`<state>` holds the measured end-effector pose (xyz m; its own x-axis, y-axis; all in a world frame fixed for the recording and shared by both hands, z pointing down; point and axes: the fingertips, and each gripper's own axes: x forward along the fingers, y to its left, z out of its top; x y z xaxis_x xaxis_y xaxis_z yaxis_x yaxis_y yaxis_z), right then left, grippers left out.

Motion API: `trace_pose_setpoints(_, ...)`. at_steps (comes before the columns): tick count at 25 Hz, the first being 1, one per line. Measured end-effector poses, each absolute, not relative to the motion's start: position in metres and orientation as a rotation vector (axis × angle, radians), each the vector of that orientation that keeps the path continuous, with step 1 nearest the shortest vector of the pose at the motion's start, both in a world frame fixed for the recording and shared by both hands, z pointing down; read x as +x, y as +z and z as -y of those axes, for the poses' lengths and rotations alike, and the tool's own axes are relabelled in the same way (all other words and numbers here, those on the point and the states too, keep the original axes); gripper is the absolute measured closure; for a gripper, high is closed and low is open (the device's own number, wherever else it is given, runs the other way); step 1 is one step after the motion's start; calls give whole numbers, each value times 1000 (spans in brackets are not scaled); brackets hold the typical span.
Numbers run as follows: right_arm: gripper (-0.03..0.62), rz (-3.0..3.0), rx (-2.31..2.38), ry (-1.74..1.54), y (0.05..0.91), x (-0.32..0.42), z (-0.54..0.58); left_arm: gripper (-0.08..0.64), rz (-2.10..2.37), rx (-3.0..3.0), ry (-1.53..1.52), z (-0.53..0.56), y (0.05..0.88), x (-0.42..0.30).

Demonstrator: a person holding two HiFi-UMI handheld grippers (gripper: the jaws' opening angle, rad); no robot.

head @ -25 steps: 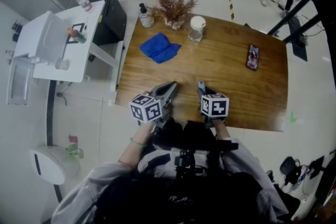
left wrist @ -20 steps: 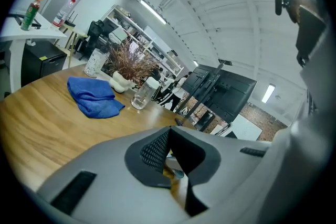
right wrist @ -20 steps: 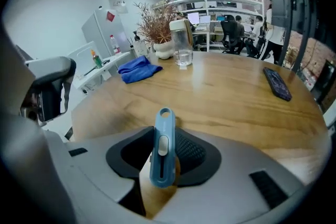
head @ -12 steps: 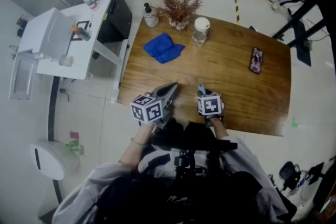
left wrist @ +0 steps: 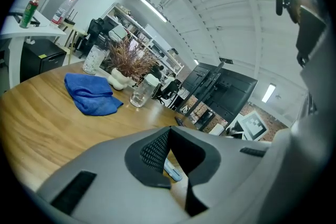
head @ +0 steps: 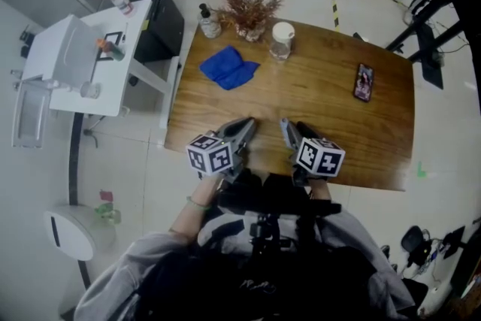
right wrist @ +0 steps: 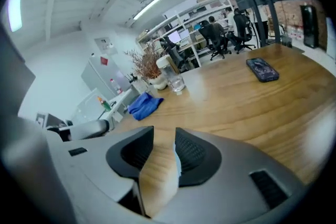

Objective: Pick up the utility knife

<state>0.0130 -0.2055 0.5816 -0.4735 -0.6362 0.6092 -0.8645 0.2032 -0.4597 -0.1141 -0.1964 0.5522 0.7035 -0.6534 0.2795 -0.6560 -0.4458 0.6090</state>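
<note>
Wood tabletop, person seated at near edge, a gripper in each hand

Change vs a sec ago:
- right gripper has rolled; its marker cube now sits tilted and further toward the right in head view. Jaw gap looks about the same
- left gripper hasn't budged
- nothing else on the table has shifted

Gripper state:
- right: jaws wide apart, bare wood showing betw. them, nothing clamped. A pale edge sits by one jaw's inner face in right gripper view, prob. the knife, not gripped
- left: jaw tips meet, closed, no hold on anything

Task thing: utility knife, pale w/ a bit of blue, lying on the wood near the front edge. Seen through the opening behind the closed tips in left gripper view. Can't pick it out in head view, likely masked by the grippers

Reading: pickup not done. The roll looks like the right gripper re-aligning its jaws to the handle. It prob. needs to drop back onto the knife and close

Count:
- grippers x2
- utility knife x1
- blue cloth x1, crumpled, far left of table
- phone x1, far right, well apart from the rest
- lidded glass jar x1
- dried plant x1, in a vase at far edge
- pump bottle x1, just beside the plant
- white side table x1, off to the left, w/ small bottles on it, too small to count
</note>
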Motion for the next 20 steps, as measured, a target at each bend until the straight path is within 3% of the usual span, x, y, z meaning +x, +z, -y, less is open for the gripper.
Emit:
trace_pose_setpoints(8,577,2303,1502,1113,530,33,198,555,965,2202,10,197,552,-104)
trace_pose_setpoints(20,580,2324,1463,1083,522,34,193,555,963,2207,16,195,551,-99)
